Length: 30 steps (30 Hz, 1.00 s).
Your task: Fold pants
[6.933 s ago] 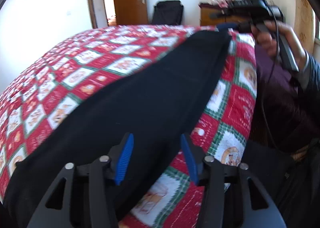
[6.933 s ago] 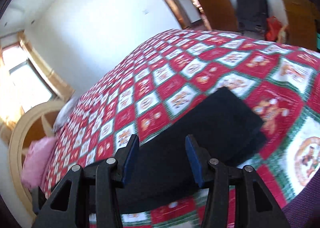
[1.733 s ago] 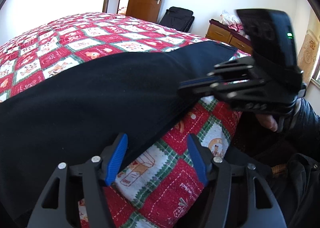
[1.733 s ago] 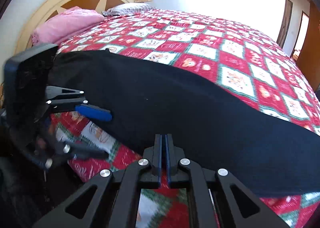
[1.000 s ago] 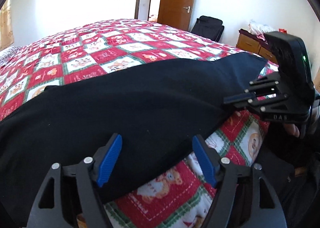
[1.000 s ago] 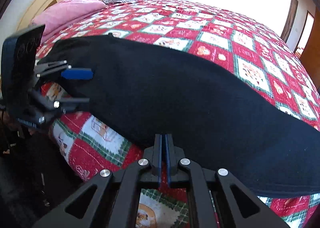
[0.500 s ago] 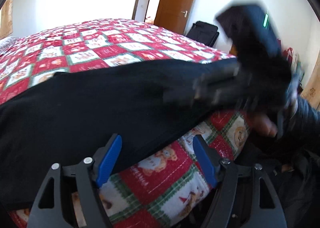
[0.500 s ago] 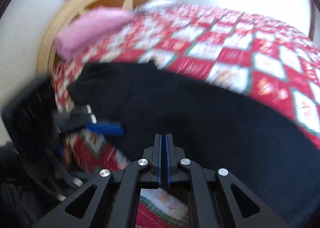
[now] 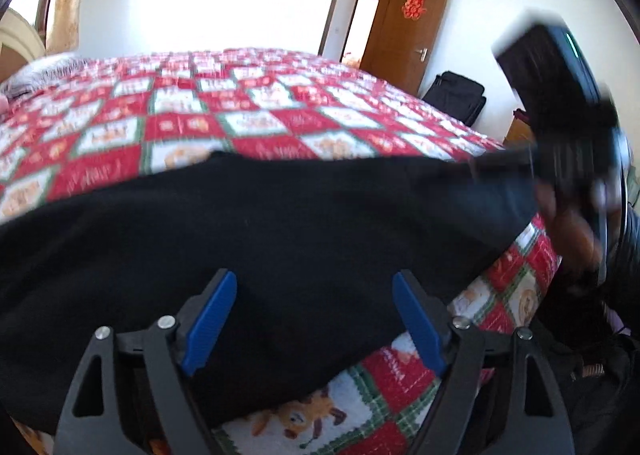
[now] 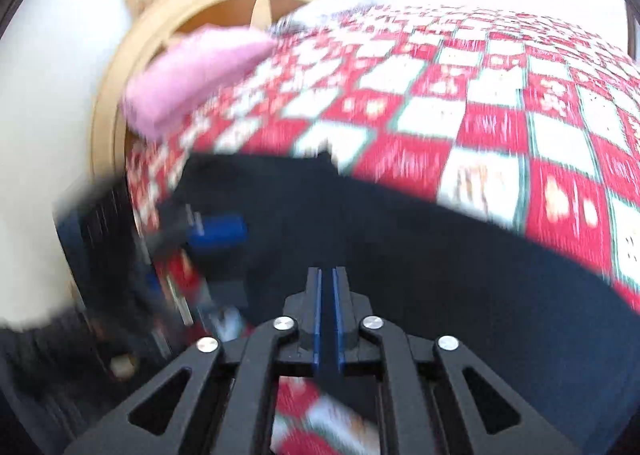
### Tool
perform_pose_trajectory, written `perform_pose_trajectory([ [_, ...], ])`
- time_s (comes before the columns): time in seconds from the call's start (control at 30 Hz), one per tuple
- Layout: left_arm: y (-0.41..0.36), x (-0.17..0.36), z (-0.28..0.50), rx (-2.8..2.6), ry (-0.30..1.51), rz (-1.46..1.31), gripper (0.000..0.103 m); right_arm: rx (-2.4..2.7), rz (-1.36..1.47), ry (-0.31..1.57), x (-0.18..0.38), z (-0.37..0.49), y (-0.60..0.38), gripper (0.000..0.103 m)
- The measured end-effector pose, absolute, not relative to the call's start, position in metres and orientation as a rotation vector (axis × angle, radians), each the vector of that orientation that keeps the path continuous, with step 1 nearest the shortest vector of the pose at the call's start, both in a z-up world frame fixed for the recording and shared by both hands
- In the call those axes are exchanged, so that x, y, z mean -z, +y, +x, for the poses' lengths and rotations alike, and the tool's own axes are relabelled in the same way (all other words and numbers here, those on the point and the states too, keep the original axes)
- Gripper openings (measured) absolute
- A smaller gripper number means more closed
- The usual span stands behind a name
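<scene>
Left tool wider over pants edge

Pants lie across the near edge of the bed, right in front of my left claw. My right claw is over them at the other end. Pillow sits by the headboard, door past the bed's far side.

A pink pillow lies on the red checkered bedspread.
</scene>
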State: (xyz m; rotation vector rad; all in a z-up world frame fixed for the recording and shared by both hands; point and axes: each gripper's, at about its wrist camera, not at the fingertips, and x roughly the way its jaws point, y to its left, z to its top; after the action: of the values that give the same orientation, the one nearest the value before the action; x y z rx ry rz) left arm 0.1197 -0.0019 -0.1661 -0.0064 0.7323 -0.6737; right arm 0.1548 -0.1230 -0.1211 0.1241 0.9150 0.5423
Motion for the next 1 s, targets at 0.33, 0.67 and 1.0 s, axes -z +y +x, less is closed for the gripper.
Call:
perform_pose_trajectory([
  [0.33, -0.007, 0.172, 0.112, 0.703, 0.724, 0.047, 0.096, -0.537, 0.312, 1.034, 0.136, 0.281, -0.072, 0.052],
  [0.67, -0.010, 0.172, 0.113, 0.699, 0.721, 0.041, 0.100, -0.552, 0.450, 1.143, 0.173, 0.304, -0.067, 0.006],
  [1.0, -0.014, 0.173, 0.111, 0.683, 0.717, 0.069, 0.101, -0.484, 0.413, 1.121, 0.173, 0.308, -0.070, 0.004],
])
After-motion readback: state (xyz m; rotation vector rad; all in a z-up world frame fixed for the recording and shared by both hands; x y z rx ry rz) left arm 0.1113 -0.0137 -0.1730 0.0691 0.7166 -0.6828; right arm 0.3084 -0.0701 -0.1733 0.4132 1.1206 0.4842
